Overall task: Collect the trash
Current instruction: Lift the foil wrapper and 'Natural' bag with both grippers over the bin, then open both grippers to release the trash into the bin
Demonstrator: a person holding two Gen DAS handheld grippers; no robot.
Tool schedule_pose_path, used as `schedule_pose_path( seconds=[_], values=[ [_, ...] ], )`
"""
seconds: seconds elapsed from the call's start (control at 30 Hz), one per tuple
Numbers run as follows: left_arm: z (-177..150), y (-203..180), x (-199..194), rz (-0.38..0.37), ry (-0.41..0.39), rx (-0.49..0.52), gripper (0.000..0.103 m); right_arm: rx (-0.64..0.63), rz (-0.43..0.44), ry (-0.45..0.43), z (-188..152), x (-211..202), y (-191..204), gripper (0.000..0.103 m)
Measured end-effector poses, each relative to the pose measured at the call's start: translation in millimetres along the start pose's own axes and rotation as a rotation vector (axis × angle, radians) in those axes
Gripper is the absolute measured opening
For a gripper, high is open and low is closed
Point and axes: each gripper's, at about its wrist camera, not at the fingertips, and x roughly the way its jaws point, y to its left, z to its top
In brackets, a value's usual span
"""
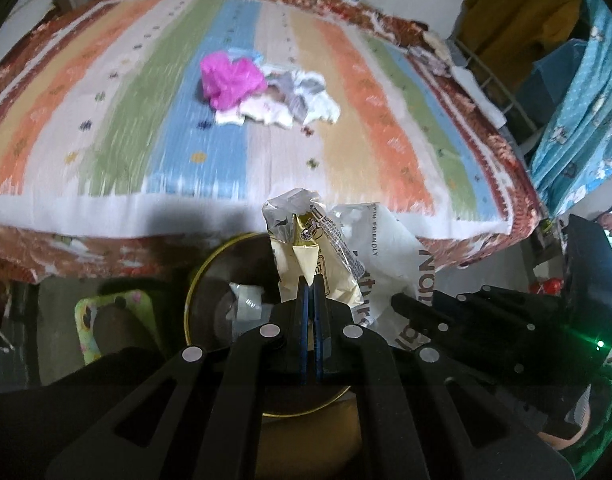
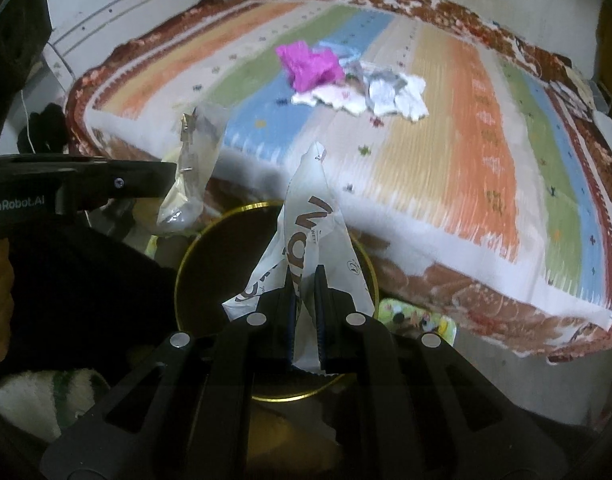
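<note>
Left claw: the left claw (image 1: 311, 280) is clamped on a clear and cream plastic wrapper with a barcode strip (image 1: 306, 240), held just above the bin.
Right claw: the right claw (image 2: 306, 280) pinches a crumpled white plastic bag with brown lettering (image 2: 306, 232); in the left wrist view it sits close beside the other claw.
Bin: a round dark bin with a gold-coloured rim (image 2: 226, 216) stands on the floor against the bed's near edge, right below both held pieces.
Bed: a bed with a striped orange, green, blue and beige cover (image 1: 106, 128).
Trash left on bed: a crumpled magenta plastic bag (image 1: 228, 78) touches a heap of white and grey wrappers (image 1: 294, 100) mid-bed, well apart from the claws.
</note>
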Motion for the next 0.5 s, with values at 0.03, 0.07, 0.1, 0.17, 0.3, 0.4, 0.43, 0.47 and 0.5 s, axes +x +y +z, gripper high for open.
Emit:
schedule_pose_path(
  seconds=[0.03,0.07,0.1,0.17,0.3,0.4,0.43,0.47,0.5],
  values=[
    [-1,1,4,0.018,0.018,-0.001,0.001,-0.002,-0.003,0.009,-1,3,1,0.007],
    [-2,1,7,0.036,0.031,-0.002,0.001,-0.006,-0.010,0.016,-2,5,2,0.007],
    [-2,3,12,0.055,0.051,-0.004,0.001,-0.015,-0.015,0.025,-3,7,5,0.007],
    [-3,7,18,0.068,0.080,-0.018,0.001,-0.024,-0.018,0.045,-3,12,7,0.007],
    [-2,13,25,0.072,0.115,-0.047,0.001,-0.005,-0.008,0.101,-4,26,5,0.007],
    [-3,14,31,0.072,0.142,-0.058,0.001,-0.002,0.003,0.139,-5,35,5,0.007],
    [-3,14,32,0.073,0.148,-0.060,0.001,-0.004,0.004,0.144,-5,36,5,0.007],
    [-4,14,33,0.076,0.151,-0.059,0.001,-0.003,0.005,0.151,-5,38,5,0.007],
    [-4,13,33,0.081,0.152,-0.055,0.001,0.000,0.005,0.155,-5,40,4,0.007]
  ],
)
